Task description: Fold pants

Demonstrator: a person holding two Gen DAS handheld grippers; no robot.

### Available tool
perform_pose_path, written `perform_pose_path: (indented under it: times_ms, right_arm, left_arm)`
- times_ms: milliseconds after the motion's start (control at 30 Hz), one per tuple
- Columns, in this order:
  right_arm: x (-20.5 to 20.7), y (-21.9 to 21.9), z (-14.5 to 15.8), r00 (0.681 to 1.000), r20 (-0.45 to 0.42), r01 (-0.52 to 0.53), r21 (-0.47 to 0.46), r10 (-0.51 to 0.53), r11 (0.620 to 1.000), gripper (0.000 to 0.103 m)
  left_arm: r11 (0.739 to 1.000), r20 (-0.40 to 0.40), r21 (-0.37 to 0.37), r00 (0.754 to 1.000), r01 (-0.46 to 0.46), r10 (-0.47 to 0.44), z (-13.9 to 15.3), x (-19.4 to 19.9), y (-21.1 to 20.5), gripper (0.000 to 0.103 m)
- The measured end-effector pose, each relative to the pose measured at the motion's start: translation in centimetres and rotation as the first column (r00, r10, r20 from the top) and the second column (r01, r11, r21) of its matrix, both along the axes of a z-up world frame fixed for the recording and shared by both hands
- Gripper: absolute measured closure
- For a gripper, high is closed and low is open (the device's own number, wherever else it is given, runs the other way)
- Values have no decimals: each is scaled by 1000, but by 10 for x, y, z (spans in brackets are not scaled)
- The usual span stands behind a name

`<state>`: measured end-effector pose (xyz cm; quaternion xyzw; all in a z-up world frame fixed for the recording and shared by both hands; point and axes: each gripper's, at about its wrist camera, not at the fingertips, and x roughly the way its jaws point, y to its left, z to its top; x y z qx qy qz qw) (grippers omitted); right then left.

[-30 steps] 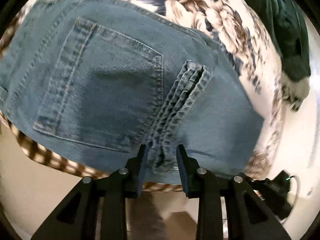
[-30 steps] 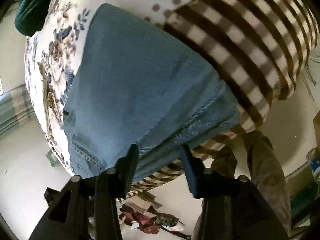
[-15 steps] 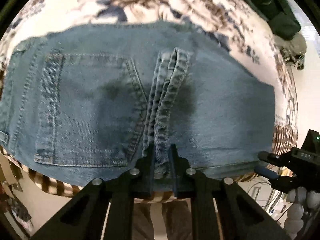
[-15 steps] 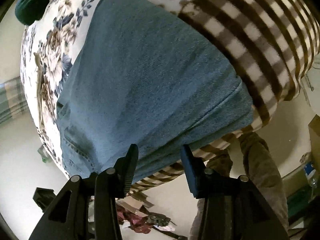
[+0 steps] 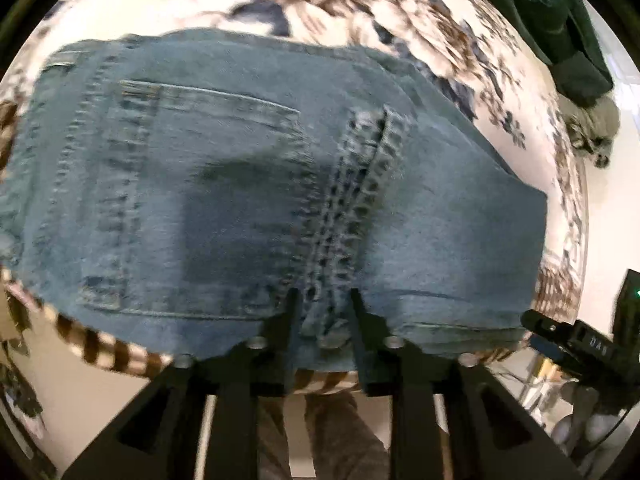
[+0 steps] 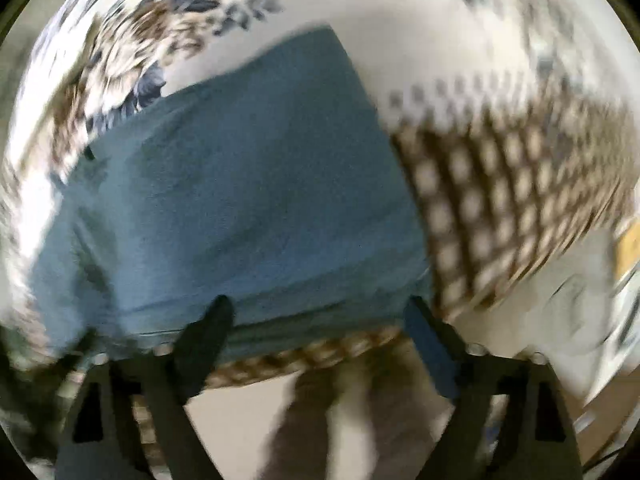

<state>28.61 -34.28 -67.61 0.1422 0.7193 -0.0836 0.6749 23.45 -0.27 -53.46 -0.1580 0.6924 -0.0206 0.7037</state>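
Observation:
Blue denim pants [image 5: 248, 200] lie folded on a bed, back pocket [image 5: 192, 200] up. A stack of stitched leg hems [image 5: 352, 208] lies across the top. My left gripper [image 5: 322, 308] is open at the near edge, its fingers either side of the hem stack. The right wrist view is blurred: the pants [image 6: 248, 208] show as a plain blue panel, and my right gripper [image 6: 316, 320] is wide open at their near edge, holding nothing. The right gripper also shows at the right edge of the left wrist view [image 5: 560, 332].
The bed has a floral cover [image 5: 360, 8] with a brown checked blanket border [image 6: 500, 200] along the near edge. Dark green clothing [image 5: 560, 20] lies at the far right. The person's legs [image 5: 332, 432] stand close below the bed edge.
My left gripper was shut on the hem stack half a second ago and has opened. My right gripper has opened wider and swung quickly, blurring its view.

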Motion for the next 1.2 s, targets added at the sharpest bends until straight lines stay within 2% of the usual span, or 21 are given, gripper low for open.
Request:
perform_pose_path:
  times_ms: [33, 133, 200, 300, 400, 500, 533, 600, 633, 667, 767, 833, 867, 900, 967, 1067, 1167, 1200]
  right_arm:
    - [3, 6, 2, 999, 5, -43, -42, 44, 998, 4]
    - [8, 21, 7, 993, 17, -112, -82, 114, 990, 1]
    - [10, 30, 11, 989, 25, -141, -90, 144, 986, 1]
    - [13, 47, 14, 983, 38, -175, -99, 180, 980, 1]
    - [15, 65, 13, 979, 47, -194, -92, 198, 977, 1]
    - [17, 82, 13, 978, 56, -200, -55, 203, 978, 1]
    - [18, 88, 12, 977, 51, -203, -31, 205, 979, 1]
    - [18, 104, 11, 975, 43, -218, -11, 218, 976, 1]
    - [19, 110, 12, 972, 43, -232, -8, 232, 973, 1]
    - [20, 115, 12, 969, 42, -243, -10, 243, 970, 1]
    - [25, 129, 13, 963, 33, -267, -9, 267, 964, 1]
    - [28, 135, 13, 967, 17, -254, -5, 254, 967, 1]
    - [30, 137, 13, 969, 17, -248, -4, 248, 969, 1]
    - [33, 140, 14, 969, 20, -246, -13, 247, 969, 1]
    - [38, 147, 17, 966, 28, -257, -34, 258, 966, 1]
    - [43, 157, 20, 963, 34, -266, -43, 267, 963, 1]
    - [47, 169, 19, 962, 19, -270, -35, 271, 962, 1]
    - [47, 171, 17, 964, 10, -266, -23, 266, 964, 1]
  left_arm:
    - [1000, 10, -2, 1000, -15, 15, 3, 0, 0, 71]
    - [997, 30, 52, 998, -56, 54, 12, -5, 4, 37]
    - [992, 57, 94, 995, -86, 81, 18, -8, 9, 35]
    - [984, 112, 106, 985, -145, 133, 29, -18, 26, 31]
    - [976, 123, 75, 973, -204, 194, 31, -24, 50, 19]
    - [954, 125, 60, 950, -294, 285, 31, -36, 82, 19]
    - [941, 137, 53, 935, -336, 326, 31, -41, 93, 19]
    - [898, 146, 22, 890, -439, 432, 29, -57, 124, 19]
    - [871, 148, -2, 861, -491, 486, 27, -64, 137, 19]
    - [827, 147, -39, 816, -560, 559, 22, -76, 155, 19]
    - [711, 145, -100, 697, -696, 702, 8, -102, 193, 19]
    - [669, 166, -71, 653, -740, 739, 3, -111, 207, 21]
    - [653, 177, -83, 634, -753, 753, 0, -114, 213, 23]
    - [643, 178, -109, 621, -758, 763, -3, -114, 217, 26]
    - [624, 180, -168, 599, -763, 780, -9, -112, 223, 41]
    - [626, 181, -217, 600, -749, 780, -18, -100, 223, 45]
    - [618, 174, -239, 593, -749, 786, -23, -97, 221, 46]
    - [609, 173, -257, 584, -751, 793, -23, -101, 220, 46]
